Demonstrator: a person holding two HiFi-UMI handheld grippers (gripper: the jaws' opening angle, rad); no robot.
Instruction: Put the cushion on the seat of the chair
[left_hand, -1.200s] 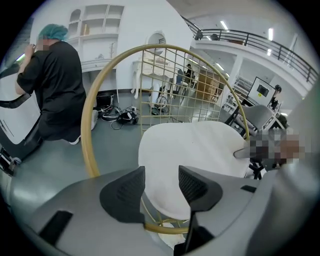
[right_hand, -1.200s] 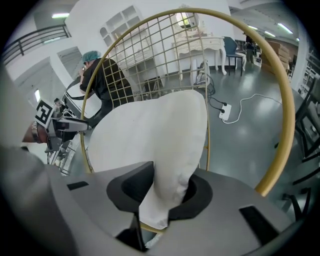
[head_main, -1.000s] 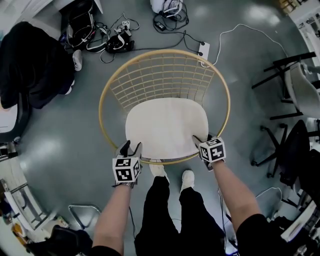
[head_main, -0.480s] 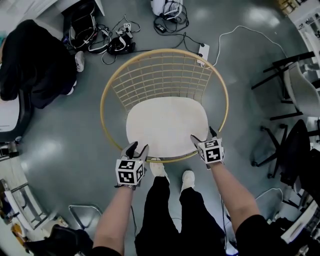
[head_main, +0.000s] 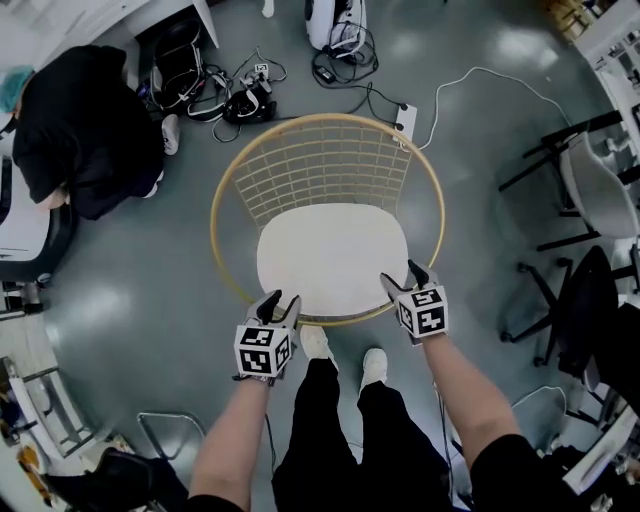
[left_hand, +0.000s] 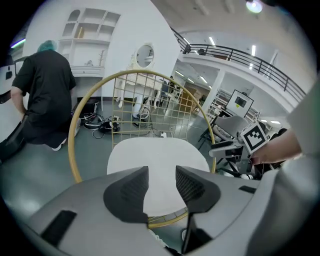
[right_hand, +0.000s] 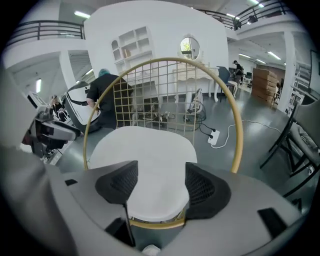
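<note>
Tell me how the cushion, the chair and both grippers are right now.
cushion: lying flat on the seat
chair: upright, cushion on it
left gripper: fingers apart but closing, nothing between them
right gripper: fingers apart but closing, nothing between them

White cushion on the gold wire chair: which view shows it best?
Head view: the white cushion shows nearly whole, from above, on the gold wire chair. Both gripper views see it slantwise, its near part blocked.
</note>
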